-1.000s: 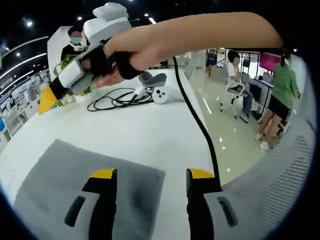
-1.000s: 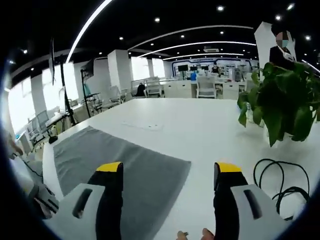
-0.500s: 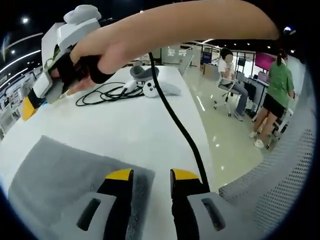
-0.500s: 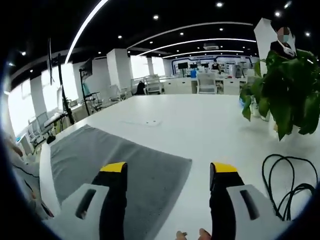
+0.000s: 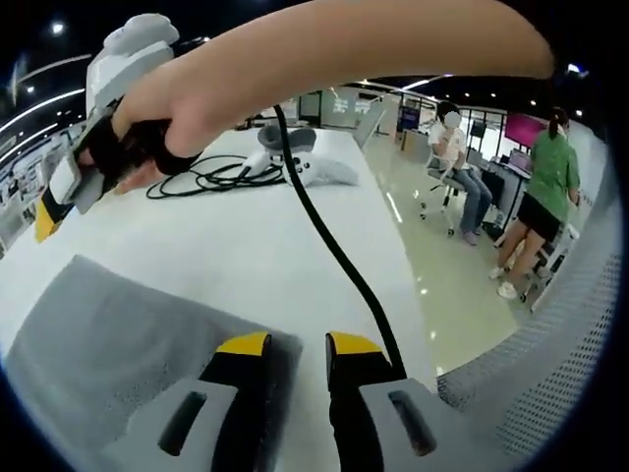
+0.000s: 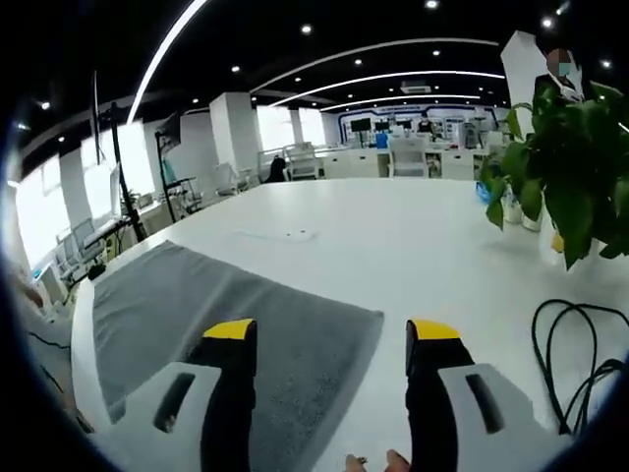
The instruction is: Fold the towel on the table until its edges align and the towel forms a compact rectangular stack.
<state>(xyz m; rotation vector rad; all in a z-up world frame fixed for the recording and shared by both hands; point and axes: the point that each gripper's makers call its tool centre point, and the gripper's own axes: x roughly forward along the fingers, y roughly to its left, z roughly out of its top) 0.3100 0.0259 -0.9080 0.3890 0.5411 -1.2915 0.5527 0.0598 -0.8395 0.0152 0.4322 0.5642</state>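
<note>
A grey towel lies flat and unfolded at the corner of a white desk, bare desktop stretching wide beyond it. In the left gripper view, the left gripper sits at the towel's near corner by the desk edge, fingers almost together, though whether they pinch cloth cannot be told. The right gripper hangs over the opposite corner, fingers wide apart. A potted plant and black cable stand well off to the right.
</note>
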